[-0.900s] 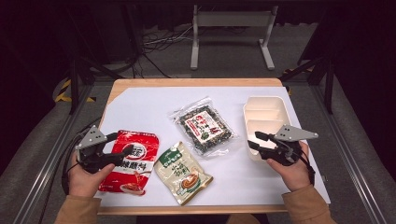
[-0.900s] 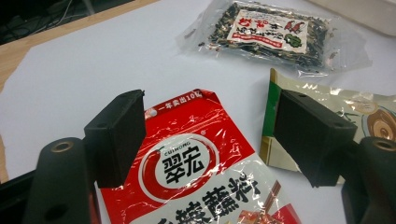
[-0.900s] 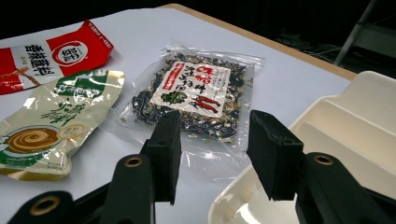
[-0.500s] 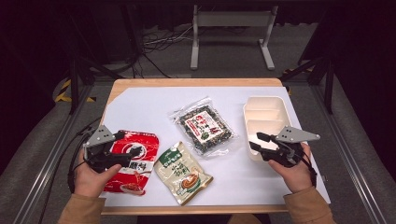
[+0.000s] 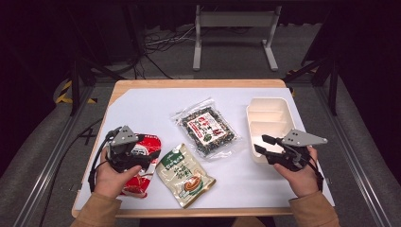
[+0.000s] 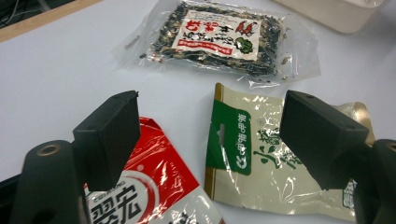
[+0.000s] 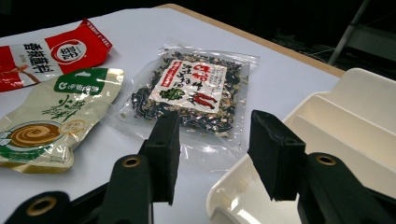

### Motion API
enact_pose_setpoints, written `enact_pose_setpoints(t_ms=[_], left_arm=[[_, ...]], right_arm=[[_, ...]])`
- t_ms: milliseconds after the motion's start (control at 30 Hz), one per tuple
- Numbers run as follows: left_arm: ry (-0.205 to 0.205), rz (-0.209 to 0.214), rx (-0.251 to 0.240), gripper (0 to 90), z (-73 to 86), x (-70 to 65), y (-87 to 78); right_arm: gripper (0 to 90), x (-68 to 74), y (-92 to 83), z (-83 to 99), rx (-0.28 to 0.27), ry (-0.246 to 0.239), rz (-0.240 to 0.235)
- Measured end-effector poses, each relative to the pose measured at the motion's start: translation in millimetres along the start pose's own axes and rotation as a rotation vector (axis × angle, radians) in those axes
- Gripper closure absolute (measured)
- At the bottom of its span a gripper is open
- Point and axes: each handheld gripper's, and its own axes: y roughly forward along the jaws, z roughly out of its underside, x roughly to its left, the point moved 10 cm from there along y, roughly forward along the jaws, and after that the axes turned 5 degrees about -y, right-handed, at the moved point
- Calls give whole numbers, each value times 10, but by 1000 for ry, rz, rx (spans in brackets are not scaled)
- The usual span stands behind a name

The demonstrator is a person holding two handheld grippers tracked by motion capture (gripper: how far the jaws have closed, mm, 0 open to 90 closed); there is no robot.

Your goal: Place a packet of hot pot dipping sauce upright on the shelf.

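A: Where does the left gripper (image 5: 124, 150) stand?

B: It stands over the red packet (image 5: 142, 163) at the near left of the bench (image 5: 142, 106). In the left gripper view its fingers (image 6: 109, 137) are spread wide, and nothing is pinched between them. One finger hangs above the red packet (image 6: 149, 186); the other hangs above the green-and-cream pouch (image 6: 275, 158). The gap between them frames the strip of bench where the two packs lie just beside each other.

A: And the right gripper (image 5: 265, 145)?

B: It is held at the near end of the cream tray (image 5: 267, 101), with the fingers pointing toward the middle of the bench. In the right gripper view the fingers (image 7: 163, 149) stand apart and hold nothing. One finger is over the white bench surface; the other is over the rim of the tray (image 7: 373, 93). Whether the fingers touch the tray cannot be told.

A: What lies beyond the fingers?

B: The clear bag of dark dried mix (image 5: 206, 128) lies flat ahead of both pairs of fingers, between the pouch (image 5: 184, 174) and the tray, apart from each gripper.
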Motion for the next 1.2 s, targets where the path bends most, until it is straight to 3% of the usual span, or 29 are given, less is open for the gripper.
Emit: enact_pose_setpoints(t_ms=[300, 400, 500, 767, 1200], left_arm=[[4, 25, 35, 208, 48, -111, 247], [-11, 29, 45, 208, 72, -112, 304], [-29, 61, 76, 207, 141, -122, 430], [-74, 78, 135, 235, 292, -31, 576], [-60, 125, 253, 257, 497, -111, 777]], right_arm=[[543, 28, -21, -51, -25, -21, -1], [543, 38, -22, -55, -26, -20, -2], [541, 46, -16, -53, -25, -22, -4], [540, 57, -16, -53, -29, -25, -4], [535, 79, 8, -35, -22, -29, -12]])
